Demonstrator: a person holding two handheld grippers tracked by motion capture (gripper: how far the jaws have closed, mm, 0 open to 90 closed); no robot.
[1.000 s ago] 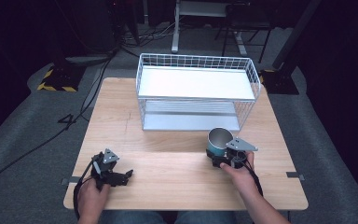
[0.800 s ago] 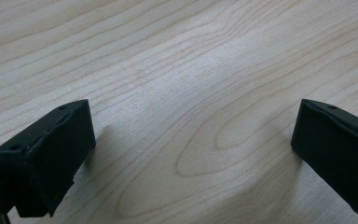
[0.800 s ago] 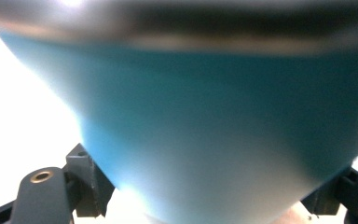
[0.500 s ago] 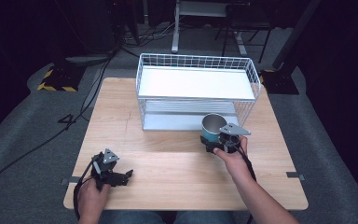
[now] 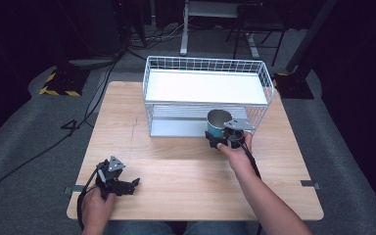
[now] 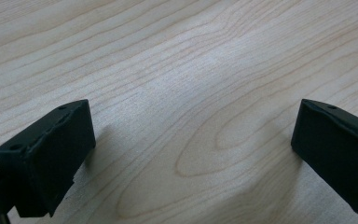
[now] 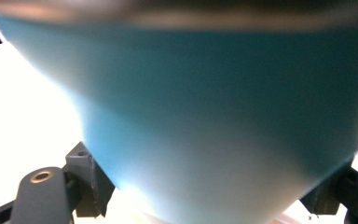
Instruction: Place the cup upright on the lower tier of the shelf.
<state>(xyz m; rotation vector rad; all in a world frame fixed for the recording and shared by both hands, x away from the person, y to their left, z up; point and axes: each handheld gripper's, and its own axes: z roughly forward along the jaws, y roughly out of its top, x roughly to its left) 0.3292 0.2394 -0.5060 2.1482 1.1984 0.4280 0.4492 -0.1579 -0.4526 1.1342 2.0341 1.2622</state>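
**Desk:** Wood counter, white wire rack at the far side — what is the right hand carrying?

**Photographer:** A teal cup with a bare metal inside, upright, held at the open front of the rack's lower shelf. The right gripper grips it low on the wall; in the right gripper view its fingers press either flank of the teal body.

**Desk:** How would you say it handles?

**Photographer:** My guess: stiff and light, likely metal, so it won't crush. The coat looks smooth and the wall narrows downward, so it could slip upward out of a loose pinch. A hold across the lower body, as here, looks sensible; I'd keep it level under the upper shelf.

**Desk:** And the other hand?

**Photographer:** The left gripper sits at the near left of the counter, well apart from the rack. Its fingers stand wide, nothing but bare wood between them.
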